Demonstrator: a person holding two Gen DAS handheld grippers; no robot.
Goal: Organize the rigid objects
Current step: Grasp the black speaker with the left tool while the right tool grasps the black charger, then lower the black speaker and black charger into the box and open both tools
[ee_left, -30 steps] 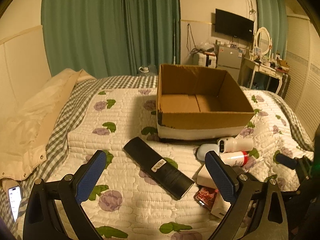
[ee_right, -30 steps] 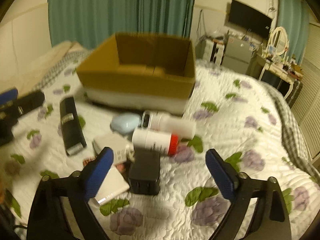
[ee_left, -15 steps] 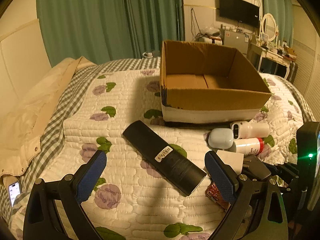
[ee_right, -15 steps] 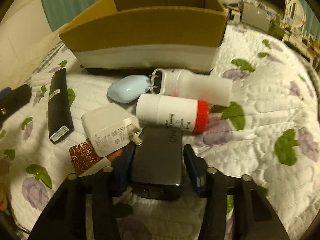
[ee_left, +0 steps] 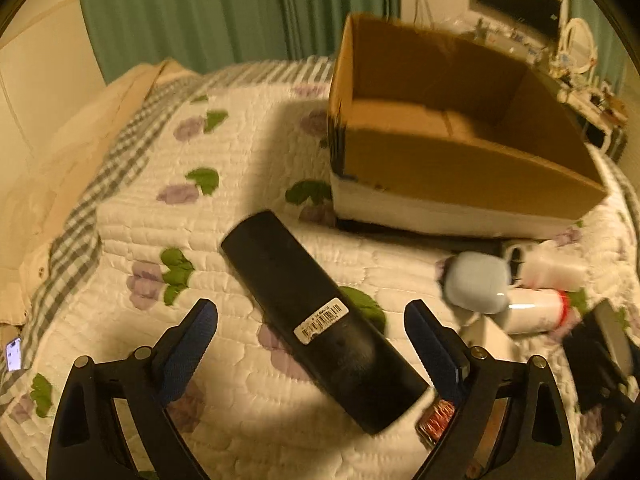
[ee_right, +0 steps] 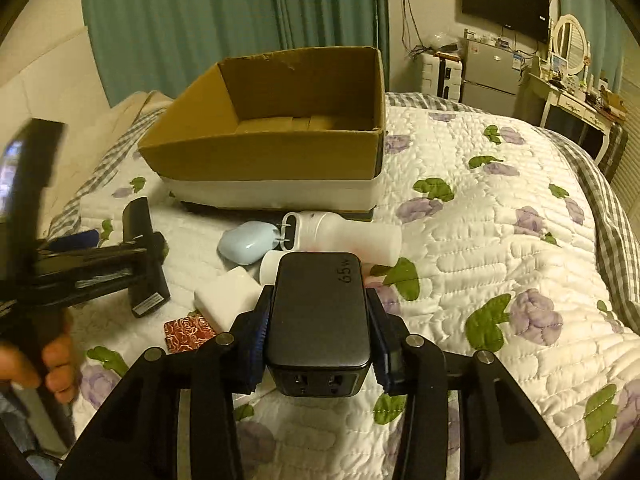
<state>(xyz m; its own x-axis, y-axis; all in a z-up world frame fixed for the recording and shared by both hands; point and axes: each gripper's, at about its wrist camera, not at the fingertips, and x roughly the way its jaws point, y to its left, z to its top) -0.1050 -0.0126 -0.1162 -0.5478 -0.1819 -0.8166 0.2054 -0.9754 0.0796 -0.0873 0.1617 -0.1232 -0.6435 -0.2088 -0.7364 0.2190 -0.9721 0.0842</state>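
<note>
The right tongs (ee_right: pixel 320 344) gripped a black charger (ee_right: pixel 320 312), lifted short of the empty cardboard box (ee_right: pixel 276 148) ahead. The left tongs (ee_left: pixel 310 336) gaped wide over a black remote (ee_left: pixel 320 320); nothing was boxed yet.

A bed (ee_right: pixel 500 240) with a floral quilt carries a cardboard box (ee_right: pixel 276 160); at the box's 6 o'clock lie a blue case (ee_right: pixel 248 242), white bottles (ee_right: pixel 352 236), a white adapter (ee_right: pixel 228 300); a black remote (ee_left: pixel 320 320) at 8 o'clock.

Black charger (ee_right: pixel 320 312), purple-flowered white quilt (ee_right: pixel 500 240)
</note>
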